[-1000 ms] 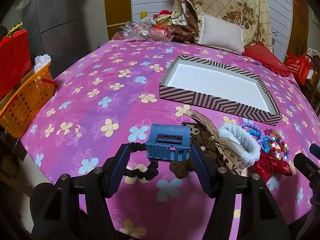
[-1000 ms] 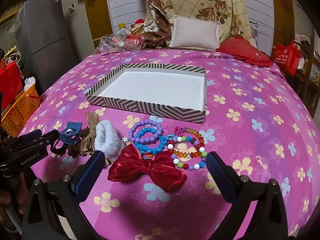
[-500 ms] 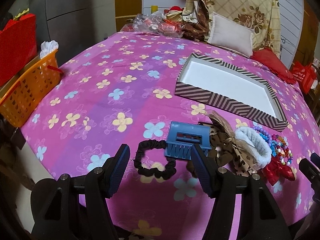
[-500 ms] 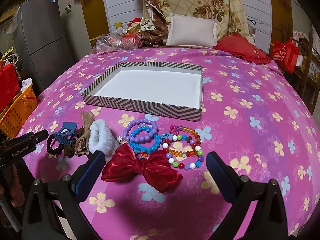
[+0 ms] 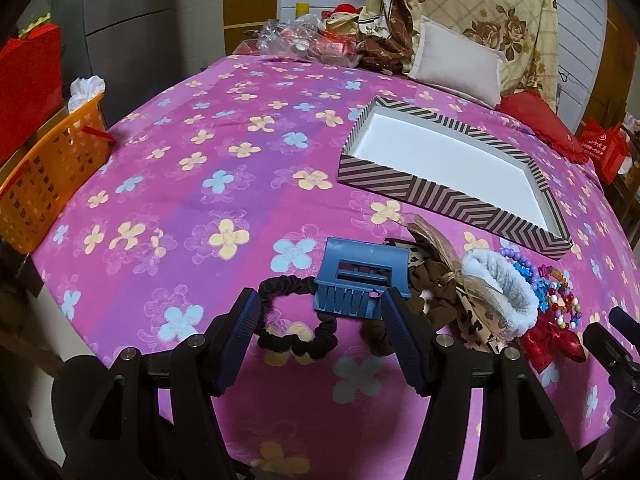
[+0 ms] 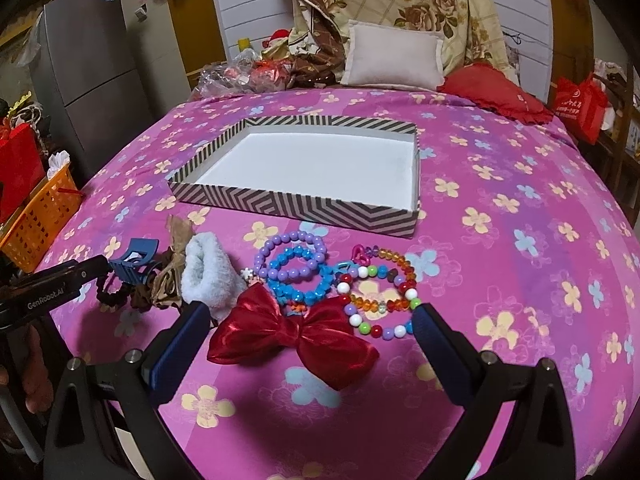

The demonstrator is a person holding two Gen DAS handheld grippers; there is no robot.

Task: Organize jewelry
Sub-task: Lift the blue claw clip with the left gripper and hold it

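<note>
Bed [image 6: 500,240] with pink floral sheet carries everything. Striped shallow box [image 6: 304,206], white inside, lies mid-bed. Near front edge, row of accessories: black scrunchie [image 5: 296,316], blue claw clip [image 5: 360,280], brown leopard-print bow [image 5: 440,280], white fluffy scrunchie [image 6: 208,276], purple bead bracelet [image 6: 290,240], blue bead bracelet [image 6: 298,280], 2 multicolour bead bracelets [image 6: 380,296], red satin bow [image 6: 292,332]. At far end: beige pillow [image 6: 394,56], red cushion [image 6: 492,92], crumpled clear plastic bags [image 6: 236,74].

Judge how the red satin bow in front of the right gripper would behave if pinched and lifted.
The red bow looks like thin glossy fabric, so probably light and floppy, its loops likely crushing between the fingers. The sheen suggests it may slip. It overlaps the blue bead bracelet, which might drag along.
</note>
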